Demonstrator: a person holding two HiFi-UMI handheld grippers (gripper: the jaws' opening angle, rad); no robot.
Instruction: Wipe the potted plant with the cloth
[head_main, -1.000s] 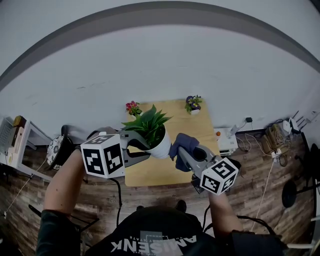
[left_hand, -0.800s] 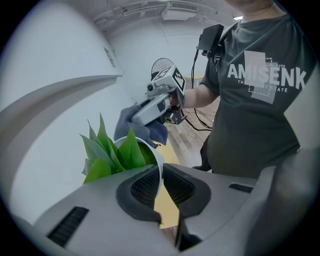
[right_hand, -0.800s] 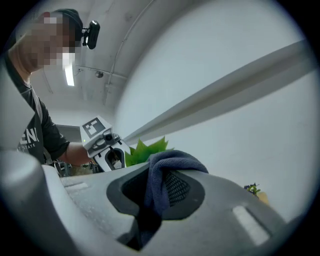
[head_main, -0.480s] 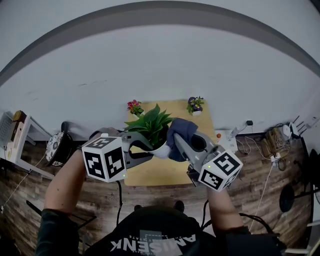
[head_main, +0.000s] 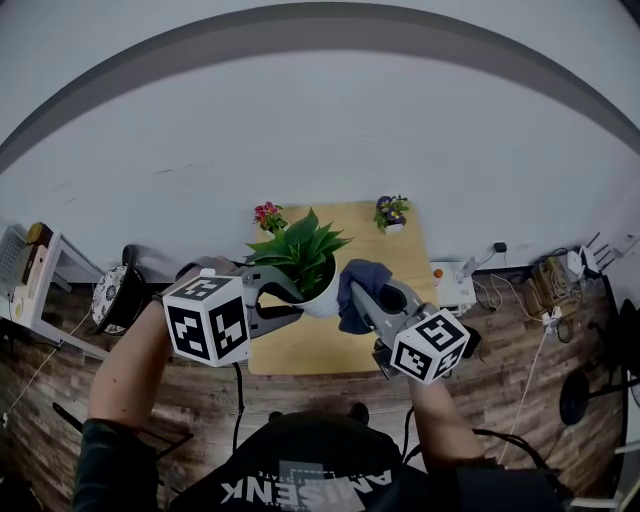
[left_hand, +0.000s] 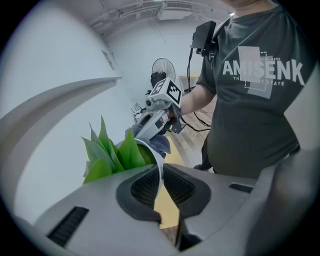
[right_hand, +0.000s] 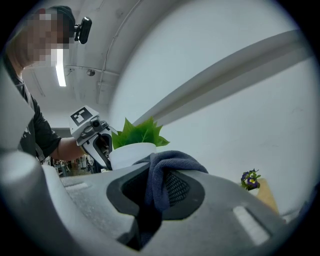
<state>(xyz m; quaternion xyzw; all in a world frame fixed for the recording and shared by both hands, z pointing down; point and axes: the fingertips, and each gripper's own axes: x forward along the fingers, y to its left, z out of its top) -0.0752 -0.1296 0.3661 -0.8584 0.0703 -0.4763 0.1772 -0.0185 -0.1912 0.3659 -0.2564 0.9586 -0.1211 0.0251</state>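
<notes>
A potted plant with green leaves (head_main: 300, 252) in a white pot (head_main: 323, 297) hangs above the wooden table (head_main: 300, 350). My left gripper (head_main: 297, 297) is shut on the pot's rim. In the left gripper view the thin white rim (left_hand: 159, 167) sits pinched between the ribbed pads of my left gripper (left_hand: 161, 182). My right gripper (head_main: 358, 297) is shut on a dark blue cloth (head_main: 362, 285), which rests against the pot's right side. In the right gripper view the cloth (right_hand: 167, 170) drapes over the jaws of my right gripper (right_hand: 155, 189), just in front of the pot (right_hand: 131, 153).
Two small pots stand at the table's far edge: red flowers (head_main: 265, 215) and purple flowers (head_main: 388, 210). A white box (head_main: 452, 285) and cables lie on the wooden floor at the right. A round stool (head_main: 118, 298) stands at the left.
The right gripper carried the cloth up along the pot's right side to the leaves, then came back down to the pot's wall. The left gripper and the plant stayed put.
</notes>
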